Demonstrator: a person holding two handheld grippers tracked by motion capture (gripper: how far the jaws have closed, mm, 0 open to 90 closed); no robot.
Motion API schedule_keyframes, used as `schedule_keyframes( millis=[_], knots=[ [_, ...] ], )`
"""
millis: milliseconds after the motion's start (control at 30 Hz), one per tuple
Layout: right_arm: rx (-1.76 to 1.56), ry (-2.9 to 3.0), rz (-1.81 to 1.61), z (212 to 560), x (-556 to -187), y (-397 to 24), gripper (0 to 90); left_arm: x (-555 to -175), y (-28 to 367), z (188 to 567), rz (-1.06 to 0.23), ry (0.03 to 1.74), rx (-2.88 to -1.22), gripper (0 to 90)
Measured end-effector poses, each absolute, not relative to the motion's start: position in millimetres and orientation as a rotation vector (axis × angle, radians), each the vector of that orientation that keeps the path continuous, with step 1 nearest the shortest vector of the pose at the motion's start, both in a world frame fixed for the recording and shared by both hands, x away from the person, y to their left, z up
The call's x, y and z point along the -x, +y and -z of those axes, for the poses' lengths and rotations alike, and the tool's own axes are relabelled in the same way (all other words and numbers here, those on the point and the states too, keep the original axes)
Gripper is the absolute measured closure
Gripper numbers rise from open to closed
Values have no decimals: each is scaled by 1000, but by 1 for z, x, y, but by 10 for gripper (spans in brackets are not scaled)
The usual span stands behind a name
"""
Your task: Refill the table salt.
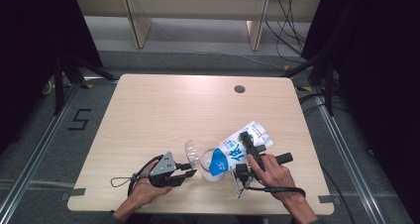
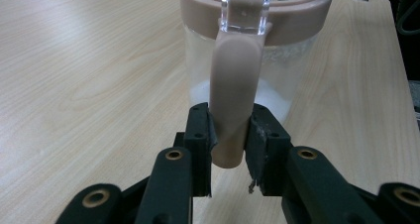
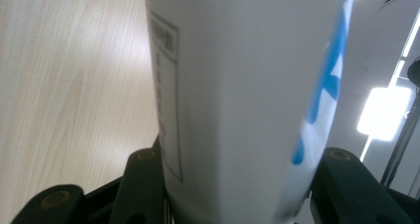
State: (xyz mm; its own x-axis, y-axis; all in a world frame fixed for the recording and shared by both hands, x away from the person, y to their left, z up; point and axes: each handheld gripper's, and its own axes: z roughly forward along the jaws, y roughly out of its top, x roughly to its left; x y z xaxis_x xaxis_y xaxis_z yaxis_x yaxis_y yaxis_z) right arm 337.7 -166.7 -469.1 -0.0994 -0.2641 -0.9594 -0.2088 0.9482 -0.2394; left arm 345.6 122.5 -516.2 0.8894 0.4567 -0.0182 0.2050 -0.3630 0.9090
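Pale wooden tabletop [image 1: 163, 110], near edge: left claw [image 2: 229, 147] gripped the jug handle [image 2: 233, 95]; right claw [image 3: 237, 184] clamped the tilted white pouch [image 3: 242, 85].

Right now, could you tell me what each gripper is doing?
Left gripper: shut on the jug handle.
Right gripper: shut on the white pouch.

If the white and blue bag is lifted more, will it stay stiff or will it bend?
The bag probably bends: it looks like soft film, tipped over the jar. The right gripper clamps it, so it may sag beyond that.
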Motion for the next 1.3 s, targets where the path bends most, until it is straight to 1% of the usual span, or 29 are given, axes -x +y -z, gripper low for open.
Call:
schedule_keyframes(
  millis=[1300],
  knots=[
    [367,1673,46,467,-338,-167,607,-345,122,517,-274,504,-1943,723]
  ],
)
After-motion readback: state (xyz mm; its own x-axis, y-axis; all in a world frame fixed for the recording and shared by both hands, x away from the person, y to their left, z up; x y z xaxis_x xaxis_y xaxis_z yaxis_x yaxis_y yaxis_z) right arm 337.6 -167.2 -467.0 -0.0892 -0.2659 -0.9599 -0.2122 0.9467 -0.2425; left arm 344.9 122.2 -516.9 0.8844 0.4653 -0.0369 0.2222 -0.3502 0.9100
